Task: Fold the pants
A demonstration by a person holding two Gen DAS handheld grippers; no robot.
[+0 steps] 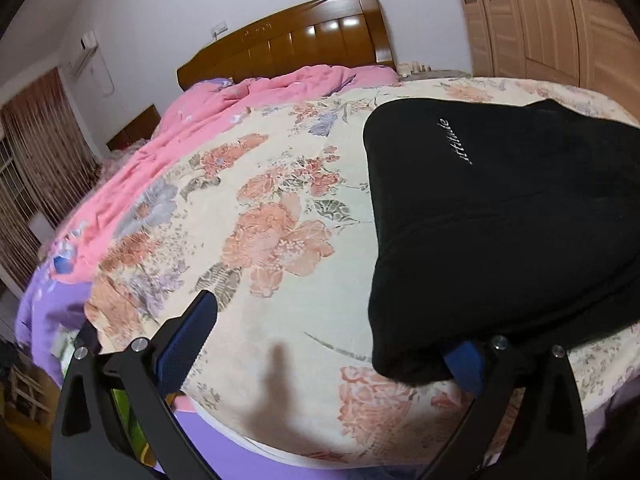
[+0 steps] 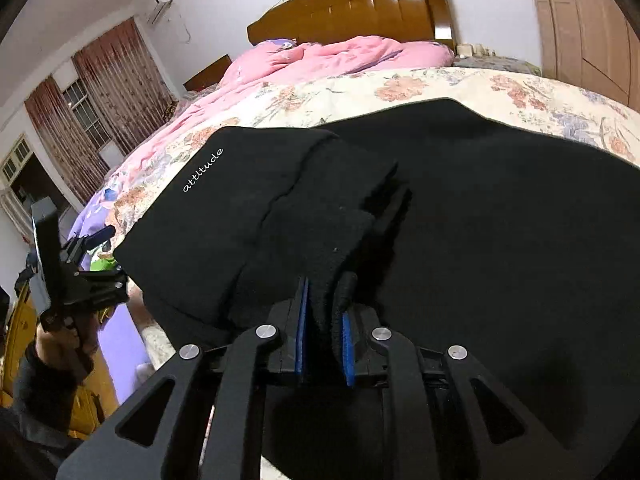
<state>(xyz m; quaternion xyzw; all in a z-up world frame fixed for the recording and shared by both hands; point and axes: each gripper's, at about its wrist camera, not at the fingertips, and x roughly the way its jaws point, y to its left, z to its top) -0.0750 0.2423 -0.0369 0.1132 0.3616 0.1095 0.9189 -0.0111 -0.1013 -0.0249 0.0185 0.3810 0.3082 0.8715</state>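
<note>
Nearest the right wrist camera, the right tool (image 2: 325, 320) is pinching a bunched edge of the black pants (image 2: 460, 220) between its blue pads (image 2: 304, 336), the cloth rising out of the narrow gap and draping forward over the rest of the garment. The left tool (image 1: 320, 344) stands spread wide; its right pad is tucked beside the near corner of the pants, but nothing is pressed between the pads. In the right view it appears off the pants' left edge, held by a hand (image 2: 60, 340).

The pants lie on the floral bedspread (image 1: 260, 220), folded at least once, with a small white word on the upper layer. Beyond the pants lies a pink quilt (image 2: 320, 60), then the wooden headboard (image 2: 352, 8).

The step appears to be laying one fold over. Next, the right tool likely needs to set its edge down squarely and let go.
</note>
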